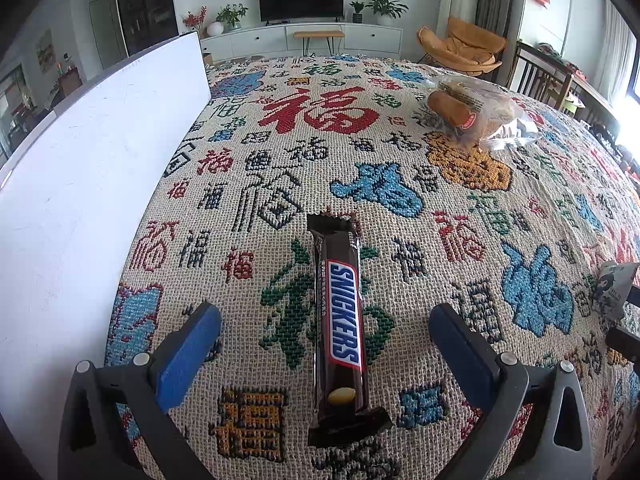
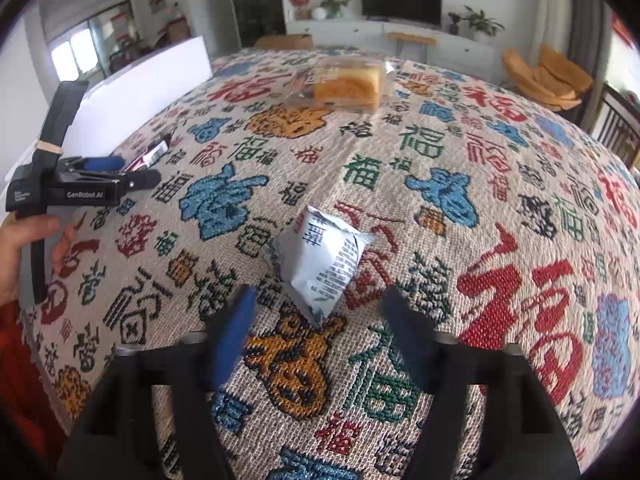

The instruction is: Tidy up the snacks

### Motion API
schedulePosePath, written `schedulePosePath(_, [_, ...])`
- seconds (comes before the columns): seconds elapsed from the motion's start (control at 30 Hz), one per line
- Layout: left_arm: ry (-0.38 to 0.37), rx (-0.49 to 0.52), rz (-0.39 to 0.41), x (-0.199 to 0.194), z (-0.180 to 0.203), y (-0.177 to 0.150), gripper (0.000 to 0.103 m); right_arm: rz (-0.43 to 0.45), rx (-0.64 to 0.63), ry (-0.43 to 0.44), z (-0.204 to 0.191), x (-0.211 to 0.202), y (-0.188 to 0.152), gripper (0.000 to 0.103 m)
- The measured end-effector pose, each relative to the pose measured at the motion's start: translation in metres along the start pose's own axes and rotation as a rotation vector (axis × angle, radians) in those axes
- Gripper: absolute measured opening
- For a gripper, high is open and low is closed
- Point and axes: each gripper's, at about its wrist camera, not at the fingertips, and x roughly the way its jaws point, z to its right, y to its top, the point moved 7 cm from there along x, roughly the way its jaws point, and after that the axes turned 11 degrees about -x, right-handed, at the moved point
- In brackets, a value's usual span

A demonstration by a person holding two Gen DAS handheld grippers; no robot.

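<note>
Brown Snickers bar [image 1: 340, 320] between open left gripper [image 1: 324, 320]

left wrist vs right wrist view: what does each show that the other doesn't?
Left wrist only: the full Snickers bar lying between the open left gripper fingers, label readable. Right wrist only: the grey snack packet's printed side just ahead of the open right gripper, plus the hand holding the other gripper. Both: the bagged bread far back, the white box and the patterned cloth.

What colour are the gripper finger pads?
Blue pads; clearest in the left wrist view.
</note>
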Motion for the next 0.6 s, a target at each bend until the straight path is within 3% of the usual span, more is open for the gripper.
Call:
schedulePosePath(0.2, [0.000, 0.000, 0.000, 0.0000, 0.0001, -0.0001, 0.103, -0.027, -0.019, -0.074, -0.0017, 0.0057, -0.0011, 0.080])
schedulePosePath(0.6, [0.000, 0.000, 0.000, 0.0002, -0.0001, -0.0002, 0.103, -0.034, 0.010, -0.084, 0.0043, 0.0084, -0.0023, 0.086])
